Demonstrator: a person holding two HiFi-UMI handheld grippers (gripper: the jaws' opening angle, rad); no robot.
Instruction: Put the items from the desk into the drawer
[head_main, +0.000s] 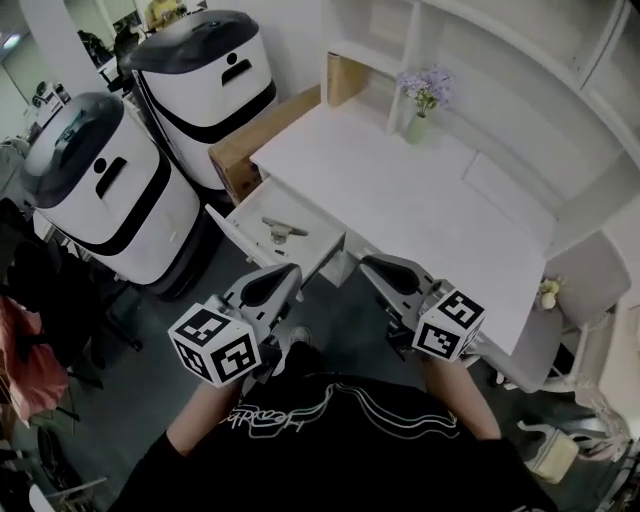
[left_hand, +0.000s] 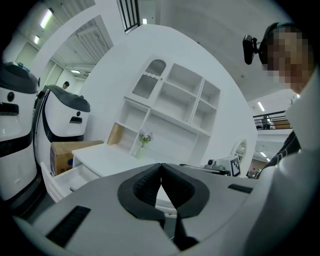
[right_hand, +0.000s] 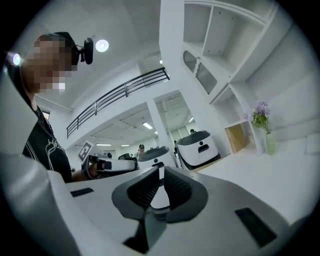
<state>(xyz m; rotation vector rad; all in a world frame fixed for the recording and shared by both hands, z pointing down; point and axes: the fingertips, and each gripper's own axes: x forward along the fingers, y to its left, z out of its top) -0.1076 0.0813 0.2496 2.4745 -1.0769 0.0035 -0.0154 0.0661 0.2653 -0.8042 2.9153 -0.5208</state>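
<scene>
The white desk (head_main: 400, 195) stands ahead of me, with its drawer (head_main: 236, 222) pulled open at the left. A small metal item (head_main: 281, 231) lies inside the drawer. On the desk top I see only a vase of purple flowers (head_main: 421, 105) at the back. Both grippers are held up close to my body, in front of the desk and pointing roughly level. My left gripper (head_main: 282, 272) (left_hand: 160, 164) is shut and holds nothing. My right gripper (head_main: 373, 264) (right_hand: 160, 168) also holds nothing, with only a sliver between its tips.
Two big white-and-black machines (head_main: 105, 190) (head_main: 205, 75) stand left of the desk, with a cardboard box (head_main: 250, 140) between them and the desk. White shelves (head_main: 480, 40) rise behind the desk top. A pale chair (head_main: 580, 285) stands at the right.
</scene>
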